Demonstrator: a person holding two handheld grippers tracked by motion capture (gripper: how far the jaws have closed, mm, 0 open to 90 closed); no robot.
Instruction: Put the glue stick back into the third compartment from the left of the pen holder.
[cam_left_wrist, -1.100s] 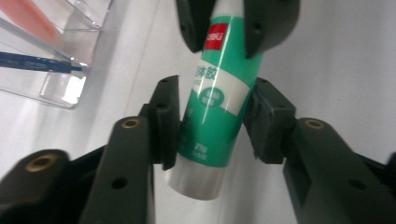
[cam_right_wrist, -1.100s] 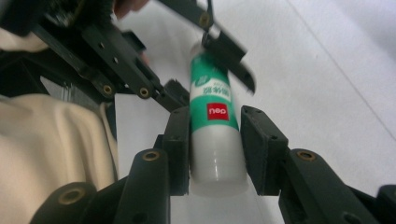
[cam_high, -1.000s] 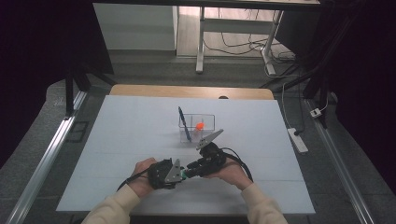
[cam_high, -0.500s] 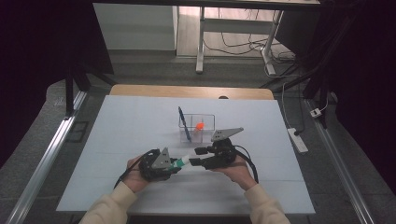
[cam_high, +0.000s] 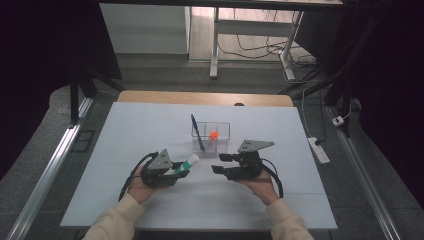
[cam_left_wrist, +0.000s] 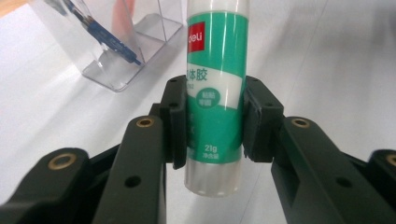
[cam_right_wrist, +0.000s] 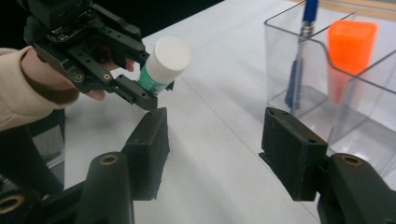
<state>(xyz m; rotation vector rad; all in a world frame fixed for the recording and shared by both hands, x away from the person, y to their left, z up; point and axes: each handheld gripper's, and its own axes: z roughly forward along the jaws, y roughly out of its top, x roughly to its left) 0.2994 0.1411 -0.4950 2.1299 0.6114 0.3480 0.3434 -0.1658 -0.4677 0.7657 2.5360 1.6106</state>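
A green and white glue stick (cam_left_wrist: 215, 70) with a white cap (cam_right_wrist: 172, 52) is clamped around its lower half by my left gripper (cam_left_wrist: 212, 123). It hangs a little above the white table (cam_high: 150, 125), tilted toward the middle, at the front left (cam_high: 186, 163). My right gripper (cam_right_wrist: 215, 140) stands to the right of it (cam_high: 219, 163), apart from the stick. Its jaws have just been opening, with nothing between them. Behind both stands a clear two-part box (cam_high: 222, 127). The box holds a blue pen (cam_high: 197, 132) on its left and an orange item (cam_high: 214, 134) on its right.
The clear box (cam_right_wrist: 299, 35) is close in front of my right gripper, to its right. A wooden strip (cam_high: 200, 97) runs along the table's far edge. A white power strip (cam_high: 319, 150) lies off the table's right side.
The two grippers were close together at the glue stick and have moved apart, the left one leftward with the stick. The right one has let go, opened and shifted right.
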